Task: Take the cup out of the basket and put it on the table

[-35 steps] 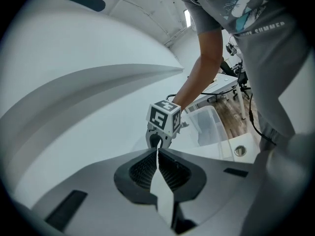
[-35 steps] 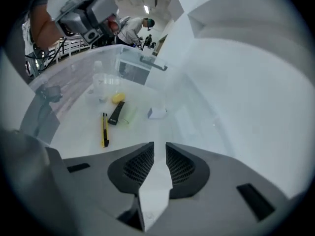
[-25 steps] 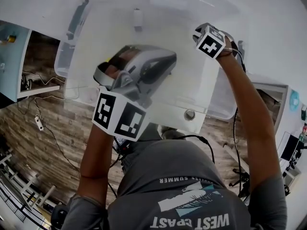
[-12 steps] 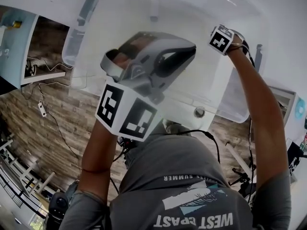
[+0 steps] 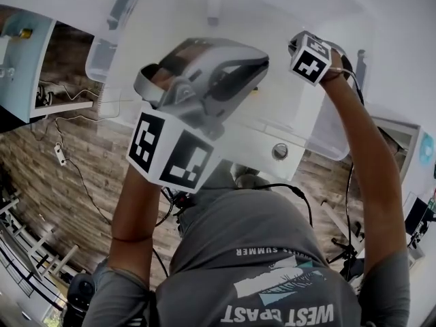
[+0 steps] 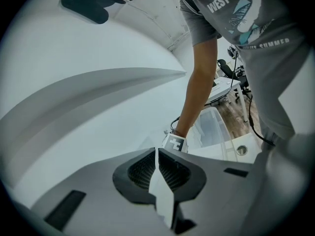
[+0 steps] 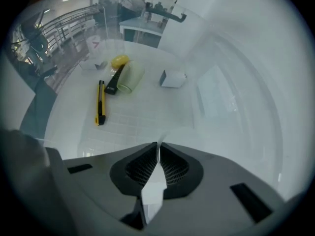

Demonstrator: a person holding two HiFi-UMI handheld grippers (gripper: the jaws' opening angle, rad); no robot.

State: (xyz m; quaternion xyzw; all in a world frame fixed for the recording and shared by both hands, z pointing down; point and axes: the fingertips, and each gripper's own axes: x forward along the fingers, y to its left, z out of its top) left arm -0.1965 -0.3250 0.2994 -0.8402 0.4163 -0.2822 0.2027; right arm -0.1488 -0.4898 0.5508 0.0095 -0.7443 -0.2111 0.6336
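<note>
– Two grippers, neither on the cup [image 7: 130, 76]; the left gripper [image 6: 156, 151] hangs over the basket [image 7: 142, 122], jaws together on nothing; what's the risk?
– The right gripper [image 7: 157, 145] is closing on the basket's thin clear rim; a pull there could tip it and roll the cup; the cup lies sideways on the basket's floor, well ahead and left of those jaws, near a yellow knife [image 7: 100, 103].

Seen through a clear, frosted basket [image 7: 236, 97]: a pale cream cup [image 7: 130, 76], a yellow-and-black knife [image 7: 100, 103] and a small white box [image 7: 172, 78]. The left gripper [image 6: 156, 152] is grey, its cube patterned black on white. The T-shirt [image 5: 259, 251] is grey with white lettering, the floor [image 5: 82, 162] brown planks.
</note>
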